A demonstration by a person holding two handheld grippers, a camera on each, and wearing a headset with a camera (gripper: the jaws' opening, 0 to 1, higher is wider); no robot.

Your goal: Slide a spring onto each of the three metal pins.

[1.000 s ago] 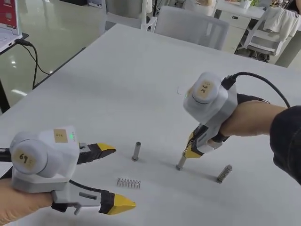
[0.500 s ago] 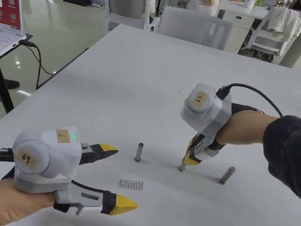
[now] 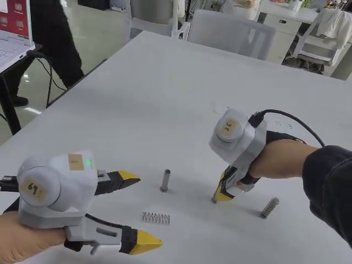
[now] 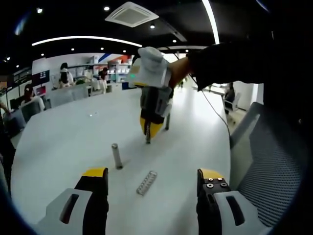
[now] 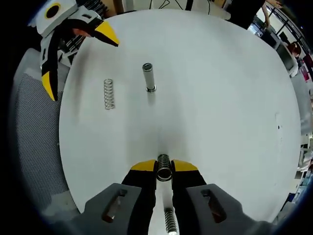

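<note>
My right gripper [image 3: 222, 193] [image 5: 164, 169] points down at the table, shut on a spring [image 5: 164, 167] that sits over the middle pin [image 3: 214, 198]. A bare metal pin [image 3: 165, 180] [image 5: 148, 77] [image 4: 116, 155] stands upright to its left. A loose spring [image 3: 155, 218] [image 4: 146, 182] [image 5: 108, 93] lies flat on the white table [image 3: 165, 99], in front of the bare pin. A third pin wearing a spring [image 3: 269, 207] [image 5: 169, 220] leans at the right. My left gripper [image 3: 137, 209] [image 4: 152, 176] hovers open at the lower left, the loose spring just ahead of its jaws.
The table's left edge [image 3: 82, 74] runs diagonally, with floor beyond it. A laptop [image 3: 14, 33] sits on a stand at the far left, and a person [image 3: 52, 38] stands beside it. Grey chairs [image 3: 231, 30] line the far end. A black cable [image 3: 286, 121] trails from my right gripper.
My right gripper has gone lower along the middle pin, so less of the pin shows below its tips. The head camera shifted and a person has come into view at the upper left.
</note>
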